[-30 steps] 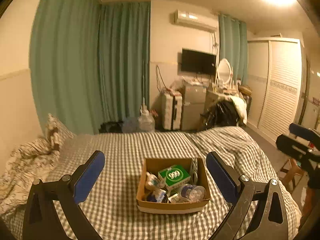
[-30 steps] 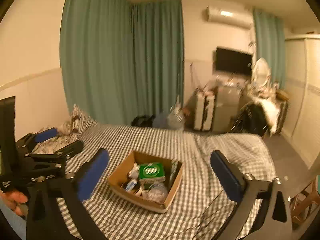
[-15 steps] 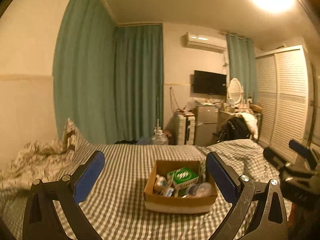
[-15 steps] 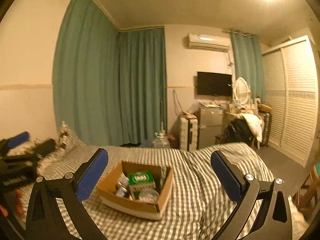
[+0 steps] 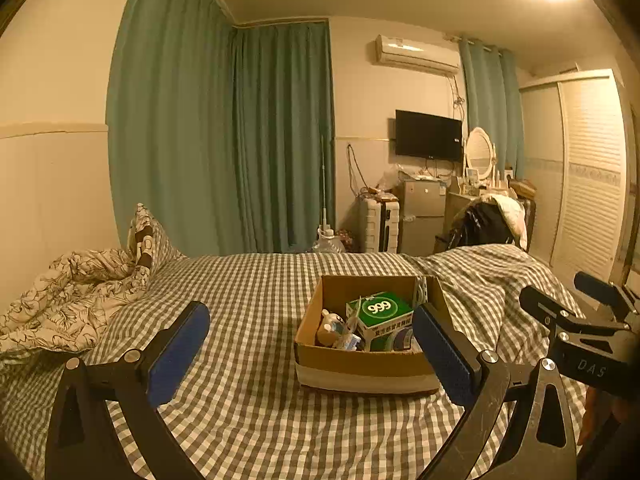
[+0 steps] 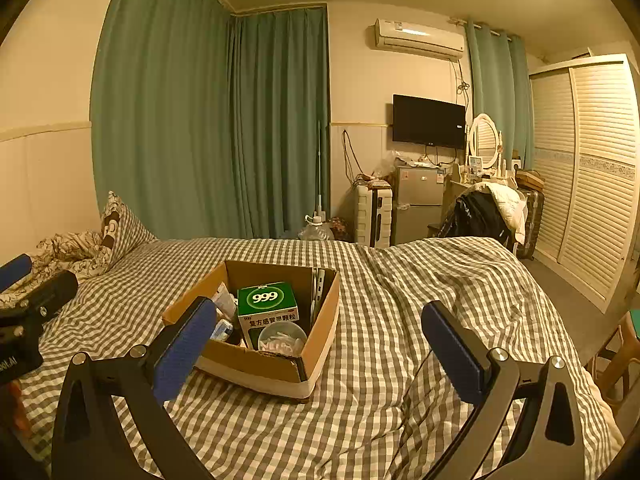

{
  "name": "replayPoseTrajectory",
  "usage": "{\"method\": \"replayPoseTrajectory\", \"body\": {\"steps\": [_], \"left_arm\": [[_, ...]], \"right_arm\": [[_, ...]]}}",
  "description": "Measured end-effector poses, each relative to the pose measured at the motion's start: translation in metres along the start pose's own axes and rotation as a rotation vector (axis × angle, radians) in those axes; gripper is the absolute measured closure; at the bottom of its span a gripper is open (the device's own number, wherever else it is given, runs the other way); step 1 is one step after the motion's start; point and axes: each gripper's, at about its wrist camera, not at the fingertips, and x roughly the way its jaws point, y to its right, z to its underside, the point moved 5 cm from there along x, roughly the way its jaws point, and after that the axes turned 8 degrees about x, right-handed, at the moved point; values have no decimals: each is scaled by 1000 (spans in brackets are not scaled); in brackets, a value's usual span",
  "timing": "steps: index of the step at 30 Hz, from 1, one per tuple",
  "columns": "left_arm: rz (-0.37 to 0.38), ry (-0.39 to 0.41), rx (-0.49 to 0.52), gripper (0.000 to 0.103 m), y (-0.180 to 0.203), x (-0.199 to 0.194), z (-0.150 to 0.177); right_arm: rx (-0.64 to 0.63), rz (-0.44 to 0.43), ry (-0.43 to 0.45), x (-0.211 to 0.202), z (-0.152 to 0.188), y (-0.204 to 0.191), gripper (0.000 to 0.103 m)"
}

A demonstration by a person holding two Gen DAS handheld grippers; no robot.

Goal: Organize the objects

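Observation:
A cardboard box (image 5: 360, 362) sits on the checked bed (image 5: 256, 280). It holds a green "999" medicine carton (image 5: 380, 312), a small bottle and other small items. In the right wrist view the box (image 6: 276, 364) lies left of centre, with the carton (image 6: 267, 304) and a clear round tub (image 6: 282, 338) inside. My left gripper (image 5: 310, 344) is open and empty, above the bed, short of the box. My right gripper (image 6: 318, 344) is open and empty, to the right of the box. Each gripper shows at the edge of the other's view.
A crumpled floral quilt (image 5: 68, 292) and pillow (image 5: 150, 236) lie at the bed's left. Beyond the bed stand green curtains (image 5: 240, 140), a suitcase (image 5: 378, 226), a small fridge (image 5: 422, 216), a clothes-covered chair (image 5: 484, 220) and a louvred wardrobe (image 5: 588, 184).
Both grippers have tilted up and come lower and closer to the bed, so the box looks larger. Both stay open and empty.

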Motion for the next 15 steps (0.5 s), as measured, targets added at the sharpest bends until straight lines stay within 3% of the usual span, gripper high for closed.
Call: {"method": "replayPoseTrajectory", "body": {"steps": [15], "left_arm": [[15,-17,-38,0,-3,0,-3]], "right_arm": [[-6,-1,13,-15,-6,-2,0]]}}
